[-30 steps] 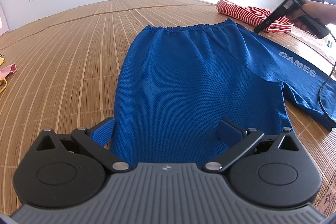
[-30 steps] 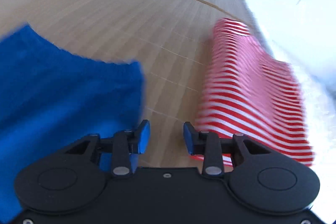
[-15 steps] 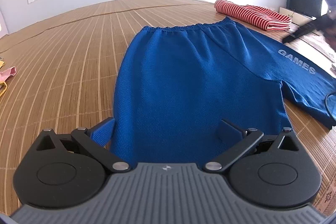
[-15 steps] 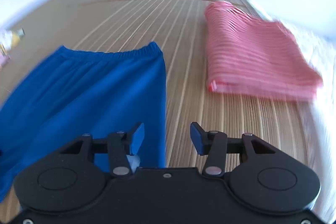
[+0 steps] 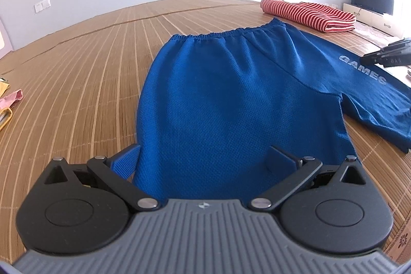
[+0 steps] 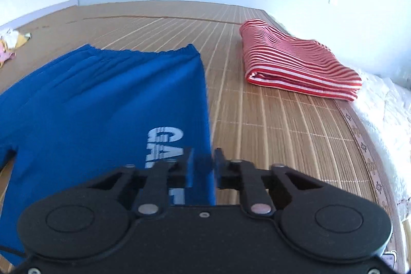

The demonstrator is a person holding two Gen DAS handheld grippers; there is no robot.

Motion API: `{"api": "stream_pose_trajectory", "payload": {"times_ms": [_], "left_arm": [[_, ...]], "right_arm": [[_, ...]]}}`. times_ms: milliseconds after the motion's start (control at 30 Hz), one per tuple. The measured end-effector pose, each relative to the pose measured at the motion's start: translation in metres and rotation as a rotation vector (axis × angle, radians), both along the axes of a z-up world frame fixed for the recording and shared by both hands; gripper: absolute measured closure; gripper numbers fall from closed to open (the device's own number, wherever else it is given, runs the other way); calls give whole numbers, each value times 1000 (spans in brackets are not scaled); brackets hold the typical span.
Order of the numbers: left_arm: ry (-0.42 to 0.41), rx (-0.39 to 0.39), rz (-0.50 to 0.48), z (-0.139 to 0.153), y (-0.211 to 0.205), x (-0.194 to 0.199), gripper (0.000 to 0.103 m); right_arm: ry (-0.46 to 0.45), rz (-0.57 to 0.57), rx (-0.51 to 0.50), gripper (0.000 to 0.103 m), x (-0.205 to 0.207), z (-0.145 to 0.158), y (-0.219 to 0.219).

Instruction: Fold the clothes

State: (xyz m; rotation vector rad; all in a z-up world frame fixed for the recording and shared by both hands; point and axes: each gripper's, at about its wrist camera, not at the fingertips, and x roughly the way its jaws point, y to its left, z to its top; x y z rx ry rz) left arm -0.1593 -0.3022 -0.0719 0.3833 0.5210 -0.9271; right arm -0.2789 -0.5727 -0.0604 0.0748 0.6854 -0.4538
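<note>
Blue mesh shorts [image 5: 231, 94] lie flat on the bamboo mat [image 5: 90, 68], elastic waistband at the far end, "GAMES" printed on the right leg [image 6: 164, 143]. My left gripper [image 5: 203, 161] stands open just above the near leg's hem, the cloth spread between its wide-apart fingers. My right gripper [image 6: 204, 161] is at the outer edge of the printed leg. Its jaws are closing, and the blue edge sits pinched between the narrow pads. In the left wrist view its black tip [image 5: 364, 58] shows at the right, beside the print.
A folded red-and-white striped garment [image 6: 295, 63] lies on the mat beyond the waistband, to the right. Pink and yellow clothes [image 5: 10, 99] sit at the left edge. A white quilt [image 6: 380, 114] borders the mat on the right.
My right gripper has travelled from beside the striped garment back along the shorts to the printed leg, and its jaws have narrowed onto the cloth edge. The left gripper has stayed put.
</note>
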Motion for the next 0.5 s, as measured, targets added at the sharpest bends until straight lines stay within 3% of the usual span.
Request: {"api": "stream_pose_trajectory", "payload": {"times_ms": [133,400,500], "left_arm": [[-6,0,3,0,0,-2,0],[-73,7,6,3,3,-13,0],[-88,7,-4,6,7,-17,0]], "right_arm": [[49,21,-113,92,6,-2,16],[125,-34,-193,95,-2,-5,23],[106,-27,-207,81,-5,0,27]]}}
